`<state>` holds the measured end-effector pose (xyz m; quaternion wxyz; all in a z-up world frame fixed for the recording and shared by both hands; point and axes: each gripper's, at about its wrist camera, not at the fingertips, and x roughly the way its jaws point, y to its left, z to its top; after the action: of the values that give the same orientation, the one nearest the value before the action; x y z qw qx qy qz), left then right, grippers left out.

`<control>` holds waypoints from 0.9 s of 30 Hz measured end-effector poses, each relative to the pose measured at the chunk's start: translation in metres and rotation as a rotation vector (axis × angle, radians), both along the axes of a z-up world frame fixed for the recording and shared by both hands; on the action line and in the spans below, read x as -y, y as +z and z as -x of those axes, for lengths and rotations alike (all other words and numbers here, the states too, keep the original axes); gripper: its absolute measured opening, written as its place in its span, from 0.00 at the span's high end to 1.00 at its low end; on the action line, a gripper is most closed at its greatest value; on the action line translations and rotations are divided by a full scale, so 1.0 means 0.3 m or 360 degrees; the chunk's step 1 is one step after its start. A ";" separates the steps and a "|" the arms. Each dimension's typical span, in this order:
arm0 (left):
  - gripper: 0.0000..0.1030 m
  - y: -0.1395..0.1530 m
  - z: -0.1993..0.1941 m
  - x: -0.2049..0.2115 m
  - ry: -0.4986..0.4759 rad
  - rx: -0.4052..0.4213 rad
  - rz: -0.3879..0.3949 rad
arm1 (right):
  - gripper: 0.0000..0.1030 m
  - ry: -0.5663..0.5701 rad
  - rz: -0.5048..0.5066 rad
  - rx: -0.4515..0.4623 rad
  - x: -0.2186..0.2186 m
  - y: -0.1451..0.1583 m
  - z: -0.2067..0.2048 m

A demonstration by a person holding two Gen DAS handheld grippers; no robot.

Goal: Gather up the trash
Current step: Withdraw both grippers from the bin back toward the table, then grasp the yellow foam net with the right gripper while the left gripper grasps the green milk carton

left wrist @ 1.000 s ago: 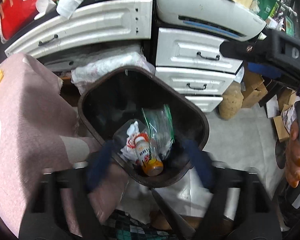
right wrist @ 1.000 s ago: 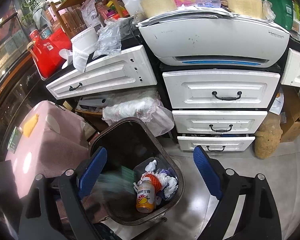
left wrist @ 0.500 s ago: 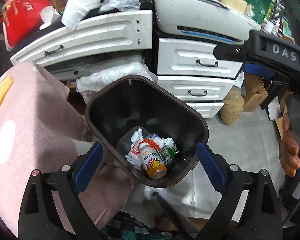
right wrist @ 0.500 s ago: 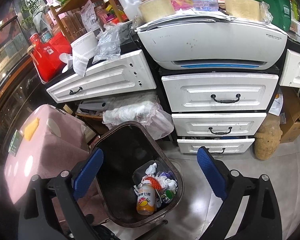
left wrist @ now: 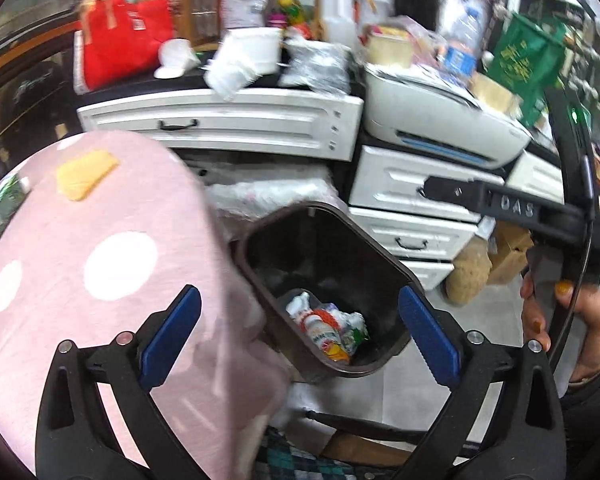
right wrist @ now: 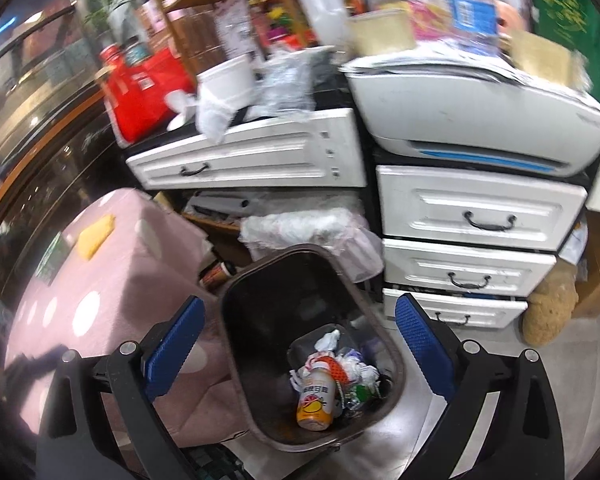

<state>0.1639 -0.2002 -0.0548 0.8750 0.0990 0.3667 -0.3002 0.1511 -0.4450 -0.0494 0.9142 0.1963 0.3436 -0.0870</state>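
Note:
A dark brown trash bin (left wrist: 340, 256) stands on the floor, its mouth tipped toward me. At its bottom lie an orange-and-white drink bottle (left wrist: 324, 338), crumpled white paper (left wrist: 300, 304) and a green wrapper (left wrist: 356, 336). My left gripper (left wrist: 298, 300) hangs above the bin's near rim, jaws opening, nothing between its blue pads. The right wrist view shows the same bin (right wrist: 252, 360), bottle (right wrist: 316, 400) and paper (right wrist: 328, 338) under my right gripper (right wrist: 300, 304), which is wide open and empty. A hand (left wrist: 596, 320) holds that tool's black body (left wrist: 516, 210) at the right.
A pink cushioned seat with white dots (left wrist: 100, 280) presses against the bin's left side. White drawers (right wrist: 480, 208) and a printer (right wrist: 460, 120) piled with clutter stand behind. A plastic bag (right wrist: 312, 228) lies behind the bin, a brown sack (right wrist: 552, 308) to the right.
A clear bag with green wrapper dropped from the left jaws into the bin. Both grippers opened wider and drew up and back. The left view swung toward the pink seat.

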 end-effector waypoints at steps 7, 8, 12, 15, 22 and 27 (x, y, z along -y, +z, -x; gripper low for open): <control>0.06 0.031 -0.052 -0.207 0.0215 0.0042 -0.0010 | 0.07 0.0229 0.0078 0.0021 -0.169 0.052 -0.078; 0.06 0.032 -0.059 -0.233 0.0240 0.0050 -0.0020 | 0.07 0.0272 0.0088 0.0024 -0.199 0.059 -0.092; 0.06 0.027 -0.103 -0.350 0.0365 0.0074 -0.0069 | 0.07 0.0415 0.0132 0.0023 -0.302 0.079 -0.150; 0.06 0.016 -0.151 -0.450 0.0475 0.0044 -0.0065 | 0.07 0.0533 0.0150 0.0013 -0.384 0.086 -0.200; 0.06 0.022 -0.288 -0.683 0.0696 0.0083 -0.0114 | 0.07 0.0783 0.0211 -0.0033 -0.575 0.085 -0.340; 0.06 0.034 -0.409 -0.826 0.0769 0.0138 -0.0162 | 0.07 0.0935 0.0266 -0.0090 -0.697 0.066 -0.469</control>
<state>0.2867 0.0476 -0.0446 0.9301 0.0654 0.3565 -0.0590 0.2918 -0.2359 -0.0295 0.9033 0.0101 0.4027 0.1477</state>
